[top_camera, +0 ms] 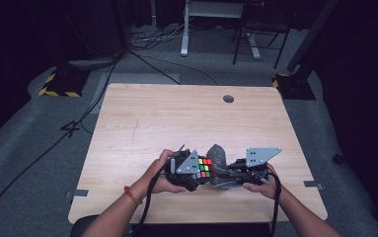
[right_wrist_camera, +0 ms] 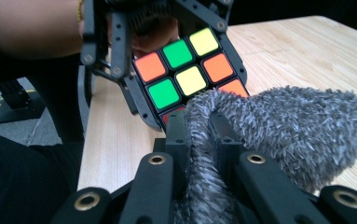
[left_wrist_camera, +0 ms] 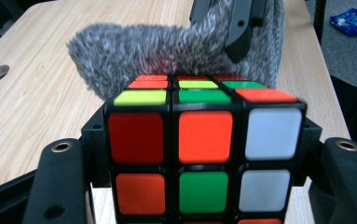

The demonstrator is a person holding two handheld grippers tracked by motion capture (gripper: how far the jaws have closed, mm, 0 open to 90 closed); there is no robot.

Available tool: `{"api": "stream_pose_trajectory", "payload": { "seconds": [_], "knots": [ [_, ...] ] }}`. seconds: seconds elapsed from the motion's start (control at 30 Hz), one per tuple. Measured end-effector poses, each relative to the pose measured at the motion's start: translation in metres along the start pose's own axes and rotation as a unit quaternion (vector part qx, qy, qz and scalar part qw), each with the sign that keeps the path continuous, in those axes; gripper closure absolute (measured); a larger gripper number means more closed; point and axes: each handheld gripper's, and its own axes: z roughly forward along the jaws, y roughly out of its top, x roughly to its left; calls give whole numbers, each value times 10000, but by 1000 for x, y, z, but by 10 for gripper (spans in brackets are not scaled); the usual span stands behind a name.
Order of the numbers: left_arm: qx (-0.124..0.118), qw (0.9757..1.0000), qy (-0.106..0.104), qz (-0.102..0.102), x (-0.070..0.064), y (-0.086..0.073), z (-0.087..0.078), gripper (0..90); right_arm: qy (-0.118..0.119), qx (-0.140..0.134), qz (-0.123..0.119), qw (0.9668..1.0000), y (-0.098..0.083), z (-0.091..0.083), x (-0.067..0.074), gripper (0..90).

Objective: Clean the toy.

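A scrambled Rubik's cube (top_camera: pixel 205 168) is held near the table's front edge, with my left gripper (top_camera: pixel 199 173) shut on its sides. In the left gripper view the cube (left_wrist_camera: pixel 204 149) sits between the two black jaws, showing red, orange, green and white stickers. My right gripper (top_camera: pixel 224 176) is shut on a grey fluffy cloth (top_camera: pixel 218 157). In the right gripper view that cloth (right_wrist_camera: pixel 283 126) bunches between the jaws and lies against the cube (right_wrist_camera: pixel 190 70). The cloth (left_wrist_camera: pixel 134 51) drapes just behind the cube's upper face.
The wooden table (top_camera: pixel 176 123) has a round cable hole (top_camera: pixel 228 98) at its far side. A white desk leg (top_camera: pixel 184 29), cables and yellow-black striped bases (top_camera: pixel 58 84) stand on the grey floor behind. A blue packet (left_wrist_camera: pixel 353 21) lies on the floor.
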Motion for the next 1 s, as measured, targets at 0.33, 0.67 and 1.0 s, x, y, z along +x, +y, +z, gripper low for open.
{"api": "stream_pose_trajectory", "payload": {
  "seconds": [0.33,0.67,1.0],
  "knots": [
    [213,9997,-64,65,-4,1,6,331,92,-152,-47,9998,1,-1,1,811],
    [-256,9996,131,-75,1,3,-5,334,-428,292,98,9986,-6,3,-8,809],
    [12,10000,10,64,-4,0,5,328,228,-368,81,9990,0,-4,-1,811]
  ]
}}
